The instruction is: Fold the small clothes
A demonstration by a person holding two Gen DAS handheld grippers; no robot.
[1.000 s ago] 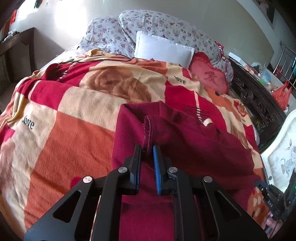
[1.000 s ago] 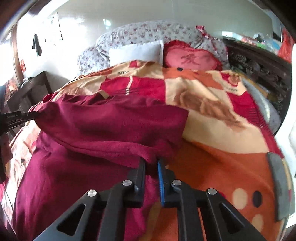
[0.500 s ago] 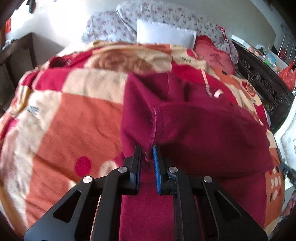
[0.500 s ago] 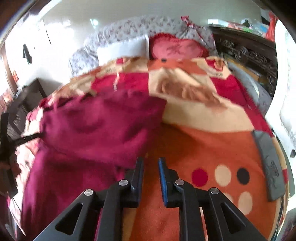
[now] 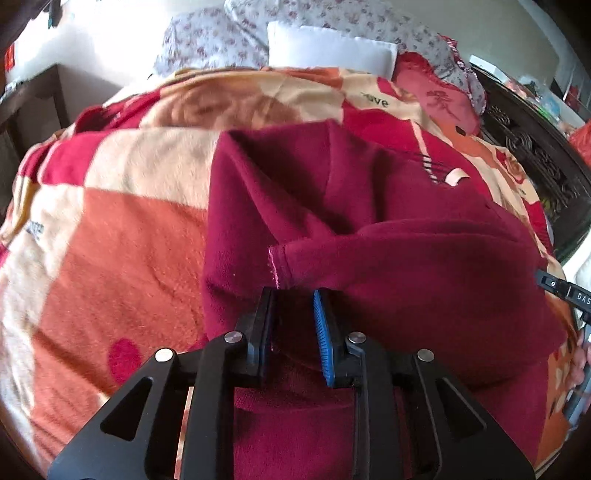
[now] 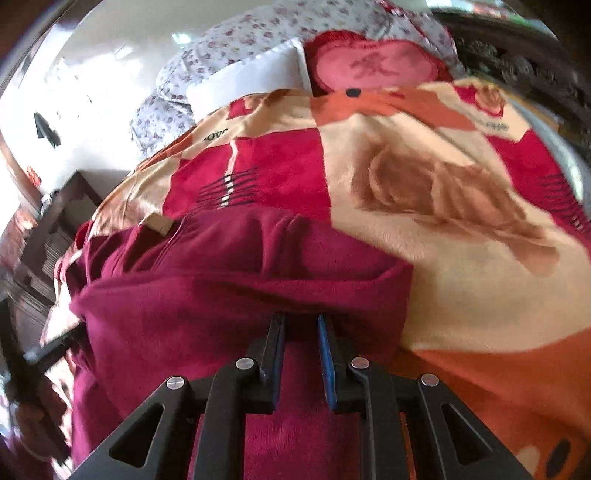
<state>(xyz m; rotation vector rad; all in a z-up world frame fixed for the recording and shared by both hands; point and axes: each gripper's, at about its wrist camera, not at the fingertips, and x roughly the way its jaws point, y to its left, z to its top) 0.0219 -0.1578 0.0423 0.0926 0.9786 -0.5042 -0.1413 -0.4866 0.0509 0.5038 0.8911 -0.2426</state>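
Observation:
A dark red fleece garment lies on the patterned blanket, its upper part folded down over the lower part. My left gripper sits at the fold's left corner, by the pink seam. Its jaws are opening and the pads stand clear of the cloth, which lies slack between the tips. In the right wrist view the same garment fills the lower left. My right gripper hovers at the folded edge with its jaws slightly apart and gripping nothing. The right gripper's body and a hand show at the left view's right edge.
Floral pillows, a white pillow and a pink cushion lie at the bed's head. Dark carved furniture runs along the right side. A dark wooden table stands to the left of the bed.
The left gripper sank with the fold's corner and its jaws parted, letting the cloth go. The right gripper released its corner, swung out over the blanket, then came back over the garment's edge.

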